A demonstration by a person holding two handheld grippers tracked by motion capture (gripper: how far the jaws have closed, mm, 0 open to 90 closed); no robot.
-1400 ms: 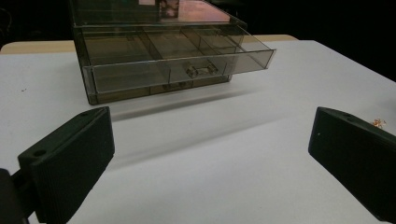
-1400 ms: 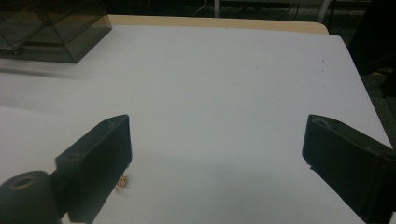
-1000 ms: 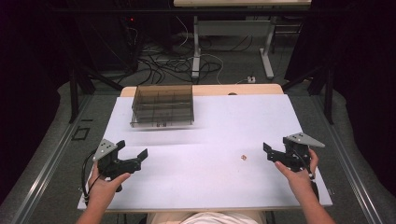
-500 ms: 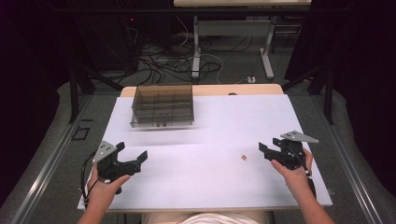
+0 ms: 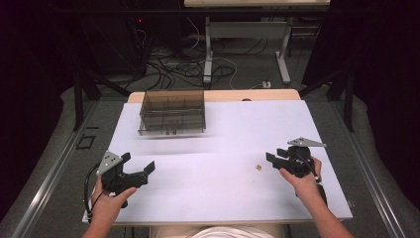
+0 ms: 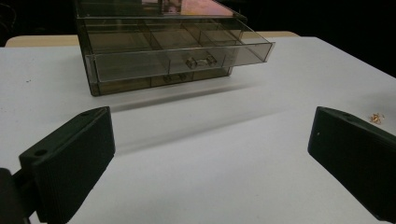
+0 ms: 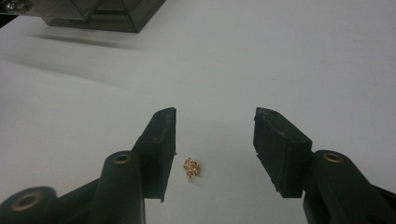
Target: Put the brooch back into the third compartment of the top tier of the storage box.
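Right gripper view: tiny gold piece (image 7: 191,168), perhaps jewellery.

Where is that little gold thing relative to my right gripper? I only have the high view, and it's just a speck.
Observer: In the right gripper view, the small gold piece lies on the white table between the open fingers, nearer the one at that view's left.
Operator: Is it touching that finger?
Observer: A thin gap seems to show, but I can't be sure.
Operator: And the drawer box, is it shut?
Observer: No. The left gripper view shows the smoky clear box with its upper drawer pulled out toward the camera.
Operator: Anything in that drawer?
Observer: Its divided compartments look empty from here.
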